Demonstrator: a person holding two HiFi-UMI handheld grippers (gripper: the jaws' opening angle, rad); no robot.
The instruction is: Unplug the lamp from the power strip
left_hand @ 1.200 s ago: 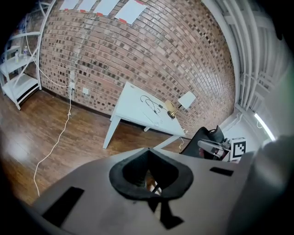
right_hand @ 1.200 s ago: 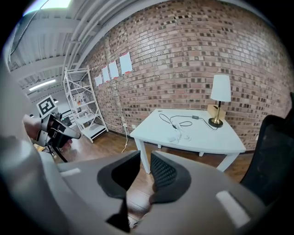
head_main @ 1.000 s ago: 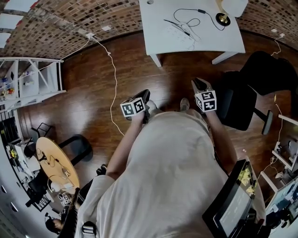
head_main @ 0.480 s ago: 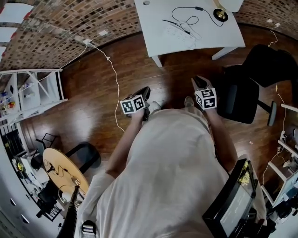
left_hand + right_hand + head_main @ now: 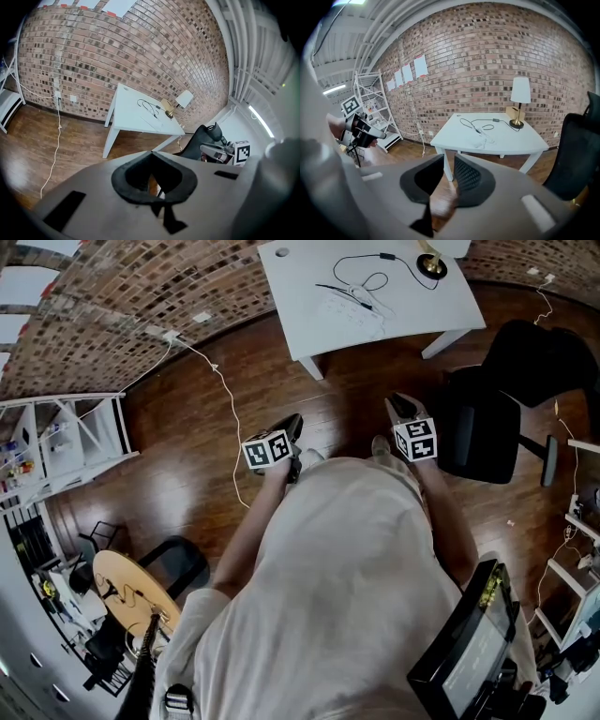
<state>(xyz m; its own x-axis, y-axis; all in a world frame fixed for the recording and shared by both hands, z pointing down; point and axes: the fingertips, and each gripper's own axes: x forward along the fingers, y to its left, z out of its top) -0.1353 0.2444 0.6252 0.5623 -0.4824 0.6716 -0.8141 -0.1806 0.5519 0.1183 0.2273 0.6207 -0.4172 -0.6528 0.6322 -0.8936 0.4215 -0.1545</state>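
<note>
Room: a brick wall (image 5: 487, 70) at the back and dark glossy wood floor (image 5: 187, 456) below; I hold both grippers over bare floor, well short of the white table (image 5: 309, 306).
Task things: the lamp (image 5: 519, 101) stands at the table's far right corner. Its black cord (image 5: 361, 268) loops across the top to the power strip (image 5: 485, 138) near the middle. I cannot tell from here whether the plug is seated.
Left gripper (image 5: 151, 154): my black pads meet at the tips, holding nothing.
Right gripper (image 5: 449, 161): my ribbed pads stand a narrow slit apart, with nothing between them.
In the way: a black office chair (image 5: 487, 427) sits beside the table's right end, near my right gripper. A thin white cable (image 5: 230, 418) trails over the floor on the left, and a white shelf rack (image 5: 75, 427) stands further left.
Materials: smooth flat tabletop, brass lamp base, pale tapered shade.
Views: only the right gripper view shows the shade whole; the head view cuts the lamp at its base.
</note>
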